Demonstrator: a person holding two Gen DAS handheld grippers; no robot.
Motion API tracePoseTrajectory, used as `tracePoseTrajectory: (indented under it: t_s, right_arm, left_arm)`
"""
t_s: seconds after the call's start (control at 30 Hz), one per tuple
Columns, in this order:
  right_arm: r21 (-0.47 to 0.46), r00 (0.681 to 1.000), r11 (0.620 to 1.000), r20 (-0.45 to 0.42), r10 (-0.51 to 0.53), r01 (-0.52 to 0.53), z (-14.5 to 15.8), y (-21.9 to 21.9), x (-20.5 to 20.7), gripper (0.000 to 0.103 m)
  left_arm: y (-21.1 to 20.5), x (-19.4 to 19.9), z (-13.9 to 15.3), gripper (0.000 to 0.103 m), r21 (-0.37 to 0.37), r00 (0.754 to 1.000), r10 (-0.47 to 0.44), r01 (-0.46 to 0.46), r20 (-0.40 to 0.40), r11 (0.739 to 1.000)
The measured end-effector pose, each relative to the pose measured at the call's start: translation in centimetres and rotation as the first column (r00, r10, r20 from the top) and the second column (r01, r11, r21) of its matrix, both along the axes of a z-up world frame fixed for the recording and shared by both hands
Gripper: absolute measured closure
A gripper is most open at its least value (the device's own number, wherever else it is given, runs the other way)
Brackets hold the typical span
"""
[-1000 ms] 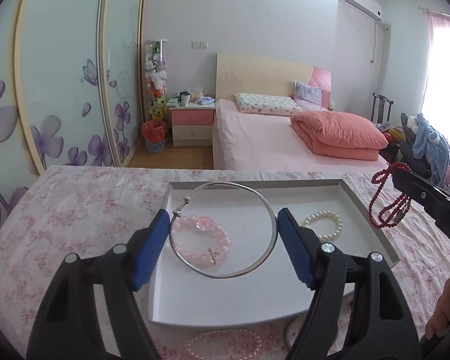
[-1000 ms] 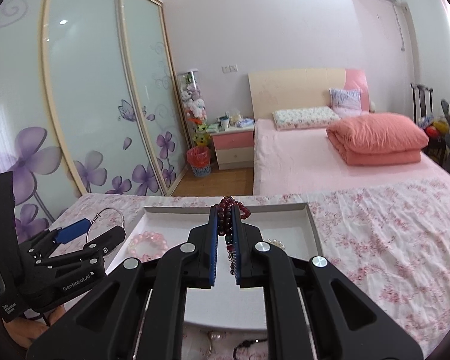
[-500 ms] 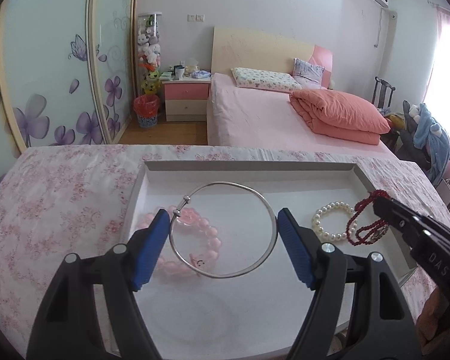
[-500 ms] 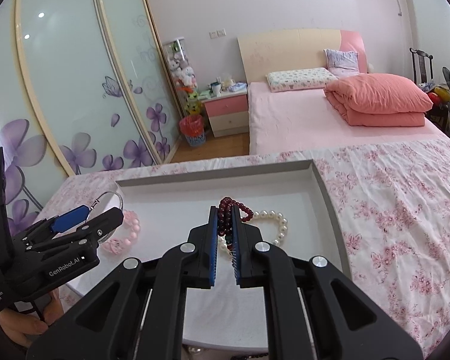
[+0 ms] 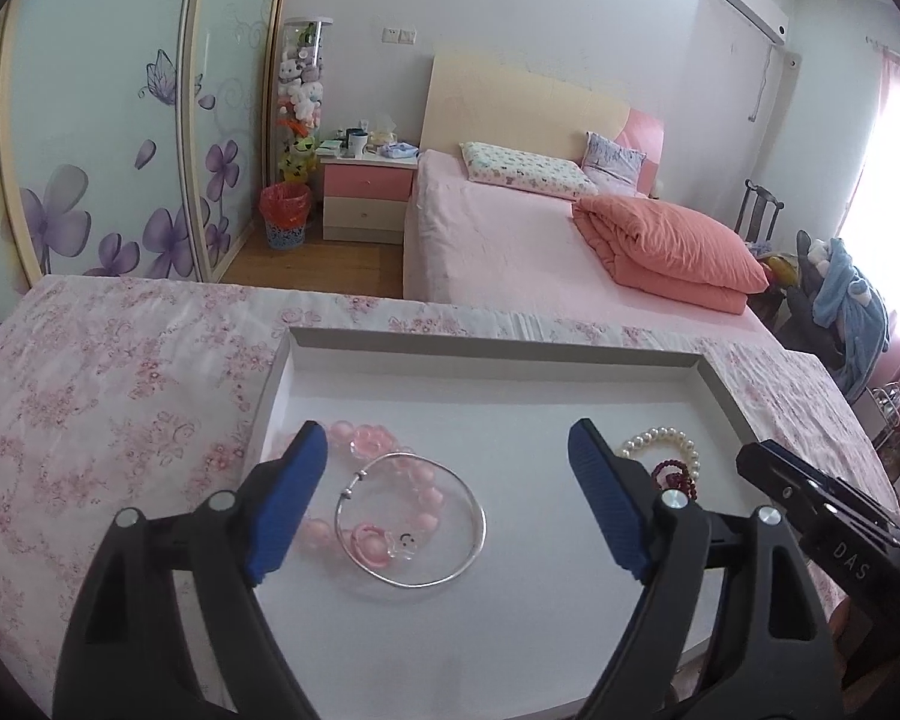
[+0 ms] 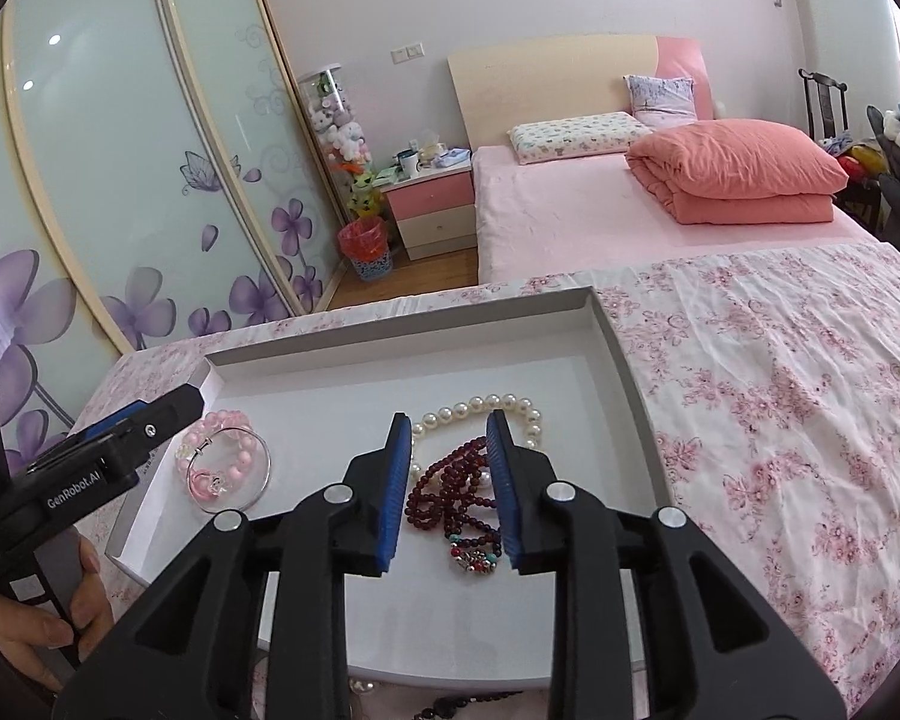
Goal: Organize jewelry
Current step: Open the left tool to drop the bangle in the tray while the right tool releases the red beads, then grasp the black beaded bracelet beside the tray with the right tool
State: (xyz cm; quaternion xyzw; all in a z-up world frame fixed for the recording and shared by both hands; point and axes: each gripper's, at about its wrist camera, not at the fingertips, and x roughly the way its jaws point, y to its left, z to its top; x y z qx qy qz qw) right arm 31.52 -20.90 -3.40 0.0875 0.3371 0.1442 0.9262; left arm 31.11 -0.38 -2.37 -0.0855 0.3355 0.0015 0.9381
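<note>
A white tray (image 5: 498,354) lies on a floral cloth. My left gripper (image 5: 444,504) is open above it; a silver bangle (image 5: 411,519) lies between its fingers on a pink bead bracelet (image 5: 390,468). My right gripper (image 6: 450,474) is open over a dark red bead strand (image 6: 450,489) that lies in the tray (image 6: 624,372) on a white pearl bracelet (image 6: 486,405). The bangle (image 6: 234,471) and pink bracelet (image 6: 228,423) show at the tray's left. The red strand (image 5: 672,474) and pearls (image 5: 660,441) show by the left gripper's right finger.
The floral cloth (image 6: 780,396) spreads right of the tray. More beads (image 6: 450,705) lie at the tray's near edge. A pink bed (image 5: 540,240), a nightstand (image 5: 366,192) and wardrobe doors (image 5: 102,120) stand behind. A hand (image 6: 48,618) holds the left gripper.
Both grippers opened. The silver bangle dropped from the left gripper onto the pink bracelet. The red strand dropped from the right gripper onto the pearls.
</note>
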Motion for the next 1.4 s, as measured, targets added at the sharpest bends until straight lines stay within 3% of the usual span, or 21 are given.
tracePoseTrajectory:
  t_s: [0.27,0.53,0.9,1.13,1.4]
  right_arm:
    - [-0.003,1.000,1.000,0.015,0.003,-0.003,0.9,0.0,-1.1,0.076]
    - [-0.035,0.999,0.999,0.006,0.033,-0.032,1.3,-1.1,-5.0,0.075]
    - [-0.121,0.995,0.993,-0.101,0.001,-0.013,-2.2,-3.8,-9.9,0.074]
    - [-0.073,0.987,0.997,-0.159,-0.034,0.023,-3.4,-4.5,-8.6,0.074]
    - [-0.132,0.977,0.990,-0.201,-0.074,0.048,-4.9,-3.8,-6.9,0.077]
  left_arm:
    - [0.7,-1.3,0.7,0.022,0.036,1.000,0.018,-0.018,0.006,0.999]
    - [2.1,-6.1,0.8,0.022,0.077,1.000,0.016,-0.017,0.013,0.997]
    - [4.2,-14.1,-1.4,0.019,0.126,0.999,0.018,-0.014,-0.034,0.992]
    - [5.0,-15.2,-2.9,0.019,0.103,0.995,0.041,-0.032,-0.086,0.994]
    - [4.6,-15.5,-3.5,0.019,0.108,0.994,0.027,-0.016,-0.104,0.994]
